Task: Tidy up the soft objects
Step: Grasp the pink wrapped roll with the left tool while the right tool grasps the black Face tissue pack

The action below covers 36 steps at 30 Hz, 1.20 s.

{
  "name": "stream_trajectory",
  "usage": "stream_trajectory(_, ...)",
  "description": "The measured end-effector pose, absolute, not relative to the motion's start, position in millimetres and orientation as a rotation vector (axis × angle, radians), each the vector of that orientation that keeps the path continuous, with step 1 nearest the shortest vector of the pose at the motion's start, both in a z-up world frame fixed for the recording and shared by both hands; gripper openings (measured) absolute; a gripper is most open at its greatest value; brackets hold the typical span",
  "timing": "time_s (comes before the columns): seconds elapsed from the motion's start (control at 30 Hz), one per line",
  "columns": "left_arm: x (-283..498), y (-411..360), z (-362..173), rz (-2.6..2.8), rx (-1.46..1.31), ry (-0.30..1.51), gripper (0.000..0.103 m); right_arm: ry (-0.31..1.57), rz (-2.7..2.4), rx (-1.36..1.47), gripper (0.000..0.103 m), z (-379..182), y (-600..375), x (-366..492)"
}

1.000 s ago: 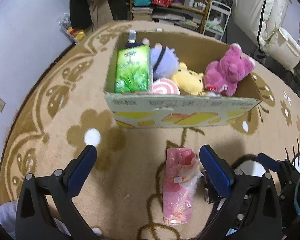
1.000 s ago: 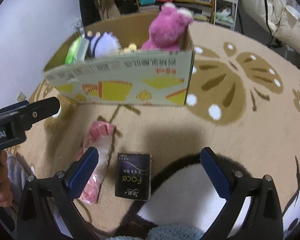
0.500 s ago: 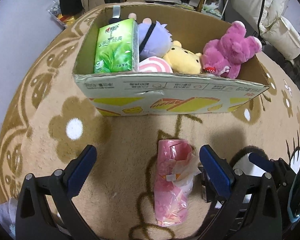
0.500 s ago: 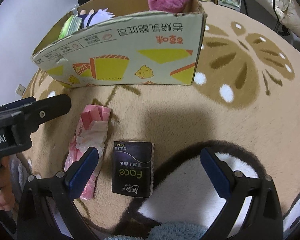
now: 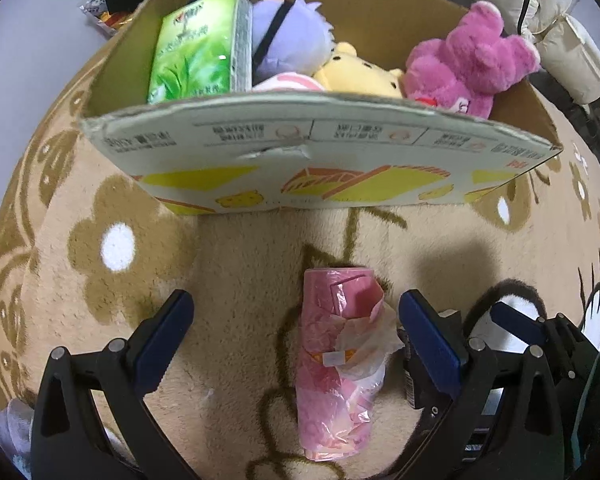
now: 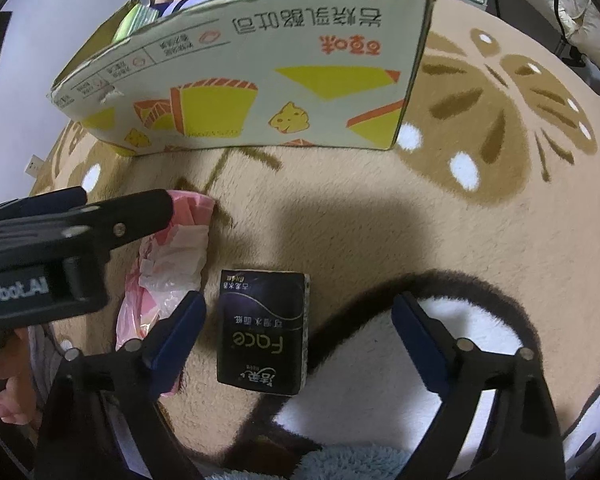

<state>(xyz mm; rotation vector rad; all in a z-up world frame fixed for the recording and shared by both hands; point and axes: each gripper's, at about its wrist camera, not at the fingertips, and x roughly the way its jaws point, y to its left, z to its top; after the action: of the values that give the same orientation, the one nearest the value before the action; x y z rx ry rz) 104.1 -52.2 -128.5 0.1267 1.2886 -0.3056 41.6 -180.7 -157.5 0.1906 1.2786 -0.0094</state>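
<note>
A pink plastic-wrapped pack (image 5: 334, 360) lies on the carpet between the fingers of my left gripper (image 5: 296, 320), which is open and does not touch it. Beside it lies a black tissue pack (image 6: 262, 332). My right gripper (image 6: 298, 334) hangs over the black pack with its jaws closing; the pads are still clear of it. Behind both stands the cardboard box (image 5: 300, 152), which holds a green tissue pack (image 5: 196, 48), a purple plush (image 5: 288, 40), a yellow plush (image 5: 356, 76) and a pink plush bear (image 5: 468, 64).
The beige patterned carpet (image 6: 480, 220) stretches to the right of the box. In the right wrist view the left gripper's body (image 6: 60, 240) crosses the left side, with a person's hand (image 6: 8, 380) below it. Shelves and bags stand behind the box.
Both grippers have sunk toward the carpet and tilted further down, so the packs and the box look larger. The right gripper's fingers have drawn slightly closer together.
</note>
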Motion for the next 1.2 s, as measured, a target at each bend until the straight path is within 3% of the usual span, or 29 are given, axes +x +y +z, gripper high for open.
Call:
stream_trajectory(0.63, 109, -62, -151, -0.323, 0.161, 1.336, 0.101, 1.307, 0.002, 0.171, 0.09, -170, -172, 42)
stream_trajectory(0.77, 106, -65, -154, -0.32, 0.165, 1.324, 0.101, 1.319, 0.005, 0.153, 0.078, -173, -162, 43)
stream_trajectory(0.97, 108, -66, -156, -0.331, 0.142, 1.323, 0.1, 1.324, -0.012, 0.142, 0.076, -178, -150, 45)
stream_trajectory(1.07, 110, -72, -156, -0.332, 0.169, 1.332, 0.093, 1.329, -0.022, 0.145, 0.06, -178, -154, 44)
stream_trajectory(1.2, 107, -80, -164, -0.342, 0.2, 1.356, 0.079, 1.329, -0.029, 0.149, 0.059, -180, -155, 45)
